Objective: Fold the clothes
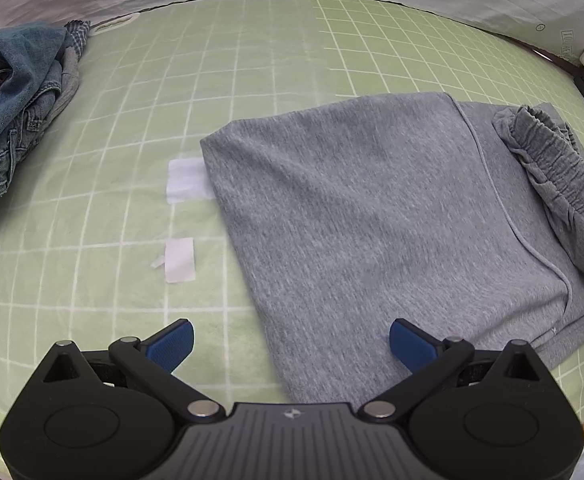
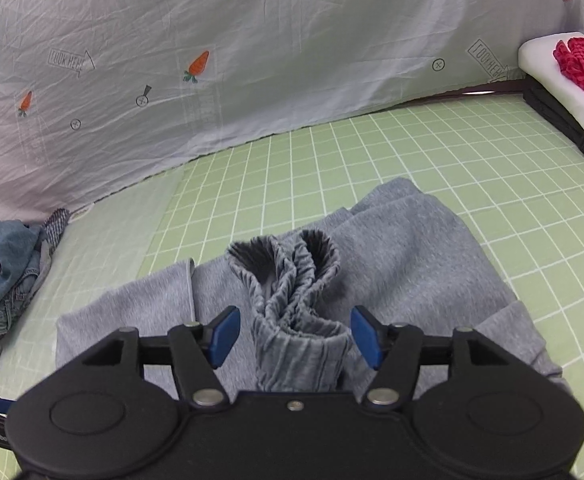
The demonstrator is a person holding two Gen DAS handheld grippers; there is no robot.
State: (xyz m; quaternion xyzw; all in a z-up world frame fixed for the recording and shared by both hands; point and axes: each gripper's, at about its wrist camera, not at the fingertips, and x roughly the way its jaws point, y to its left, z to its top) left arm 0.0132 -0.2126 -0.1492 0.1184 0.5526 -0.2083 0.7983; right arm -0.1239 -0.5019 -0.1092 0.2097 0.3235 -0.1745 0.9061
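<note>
A grey garment (image 1: 371, 208) lies folded flat on the green checked surface (image 1: 132, 120), with its ribbed elastic cuffs (image 1: 551, 172) bunched at its right end. My left gripper (image 1: 292, 344) is open over the garment's near left edge and holds nothing. In the right wrist view the grey garment (image 2: 411, 264) fills the middle, and the ribbed cuffs (image 2: 292, 300) stand up between my blue pads (image 2: 222, 336). My right gripper (image 2: 293, 334) is open around the cuffs, with gaps on both sides.
A pile of denim clothes (image 1: 8, 112) lies at the far left, also in the right wrist view (image 2: 0, 280). Two white tape patches (image 1: 180, 258) mark the surface. A white carrot-print sheet (image 2: 212, 60) backs the surface. A red knit item (image 2: 583, 68) sits on a white pad at the right.
</note>
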